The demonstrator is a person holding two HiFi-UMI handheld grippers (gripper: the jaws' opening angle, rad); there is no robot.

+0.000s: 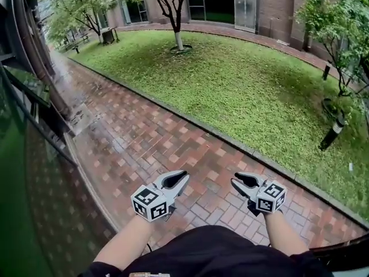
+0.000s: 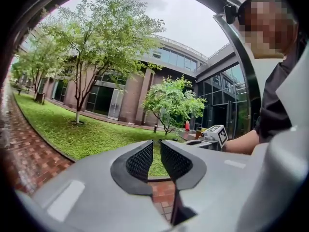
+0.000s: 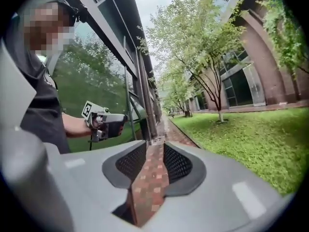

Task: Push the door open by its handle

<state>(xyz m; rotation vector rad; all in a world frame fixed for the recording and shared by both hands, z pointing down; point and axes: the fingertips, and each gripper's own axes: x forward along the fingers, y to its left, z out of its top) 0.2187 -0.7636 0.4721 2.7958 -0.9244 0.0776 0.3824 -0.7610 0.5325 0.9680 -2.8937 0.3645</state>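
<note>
The brick path (image 1: pixel 144 126) ran from near to far, with the glass wall (image 1: pixel 23 201) on its left and the lawn (image 1: pixel 248 85) on its right. A tree (image 1: pixel 176 16) stood far off on the lawn before the building (image 1: pixel 277 4), and a short post (image 1: pixel 332 133) stood at its right. The left gripper (image 1: pixel 185 176) and right gripper (image 1: pixel 233 182) hung side by side, apart, over the path's near end.

Steep head view; common lawn (image 1: pixel 242 85)
</note>
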